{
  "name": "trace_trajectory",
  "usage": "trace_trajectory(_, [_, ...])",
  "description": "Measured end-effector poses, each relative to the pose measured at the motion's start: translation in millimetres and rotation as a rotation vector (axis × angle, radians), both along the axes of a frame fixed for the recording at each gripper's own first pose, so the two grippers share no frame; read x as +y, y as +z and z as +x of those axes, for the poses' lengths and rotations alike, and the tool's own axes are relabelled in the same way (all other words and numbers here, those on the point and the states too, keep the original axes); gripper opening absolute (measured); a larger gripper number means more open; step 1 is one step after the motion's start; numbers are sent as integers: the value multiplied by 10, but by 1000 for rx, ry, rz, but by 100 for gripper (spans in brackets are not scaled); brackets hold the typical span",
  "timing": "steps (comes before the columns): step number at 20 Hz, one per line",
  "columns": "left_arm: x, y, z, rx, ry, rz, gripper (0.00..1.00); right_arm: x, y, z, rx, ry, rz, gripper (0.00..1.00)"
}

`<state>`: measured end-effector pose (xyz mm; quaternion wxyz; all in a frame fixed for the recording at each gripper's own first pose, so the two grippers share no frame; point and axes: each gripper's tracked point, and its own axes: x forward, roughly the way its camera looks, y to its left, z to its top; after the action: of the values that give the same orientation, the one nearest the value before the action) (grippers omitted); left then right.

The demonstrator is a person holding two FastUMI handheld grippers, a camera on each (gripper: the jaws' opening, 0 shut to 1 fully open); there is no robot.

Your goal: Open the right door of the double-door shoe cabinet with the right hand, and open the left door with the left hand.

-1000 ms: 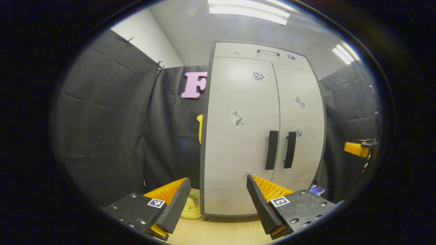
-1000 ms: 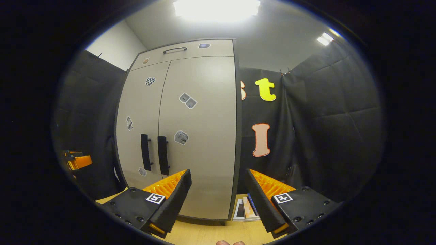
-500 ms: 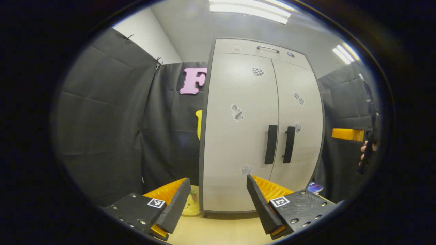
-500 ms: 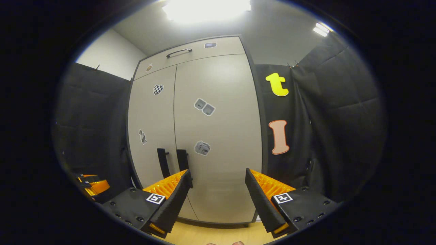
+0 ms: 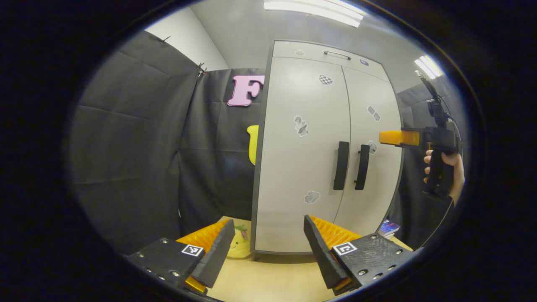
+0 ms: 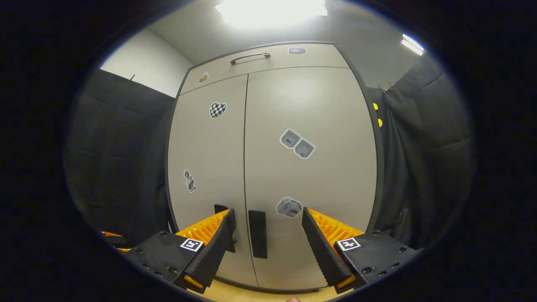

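Note:
A pale double-door shoe cabinet [image 5: 319,126] [image 6: 268,138] stands with both doors closed. Two dark vertical handles sit side by side at the middle seam: the left door's handle [image 5: 341,165] [image 6: 219,209] and the right door's handle [image 5: 362,167] [image 6: 257,233]. My right gripper [image 6: 267,228] is open, and the right handle lies between its fingers a short way ahead. In the left gripper view that right gripper [image 5: 396,137] is held by a hand [image 5: 442,167] in front of the right door. My left gripper [image 5: 268,241] is open, low and farther back from the cabinet.
Black cloth walls close in both sides of the cabinet. A yellow plush toy [image 5: 239,247] lies on the wooden floor [image 5: 272,277] at the cabinet's left foot. A small box [image 5: 388,229] sits at its right foot. A drawer with a bar handle [image 6: 249,56] tops the cabinet.
My right gripper has risen and moved in toward the cabinet, so the right handle now sits between its fingers. My left gripper has drawn back slightly and turned a little left.

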<state>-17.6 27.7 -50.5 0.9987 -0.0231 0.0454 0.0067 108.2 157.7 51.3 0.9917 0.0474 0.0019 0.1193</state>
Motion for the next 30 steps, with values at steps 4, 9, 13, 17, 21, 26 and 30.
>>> trace_trajectory(4, [142,-94,-37,19,22,2,95,97,-254,325,45,-42,-10,99])
trace_trajectory(9, [249,-171,-15,32,36,-8,95,217,-617,564,159,-46,4,98])
trace_trajectory(13, [268,-183,1,28,37,-4,95,322,-670,649,165,-38,-3,77])
trace_trajectory(17, [229,-256,29,37,21,-16,95,351,-714,711,161,-61,-26,37])
trace_trajectory(21, [172,-227,11,23,3,-24,95,340,-728,701,172,-41,31,29])
trace_trajectory(26, [94,-264,-21,21,-18,-57,95,351,-713,684,184,19,11,10])
trace_trajectory(30, [-3,-277,-34,18,-48,-66,96,352,-738,626,193,55,-19,6])
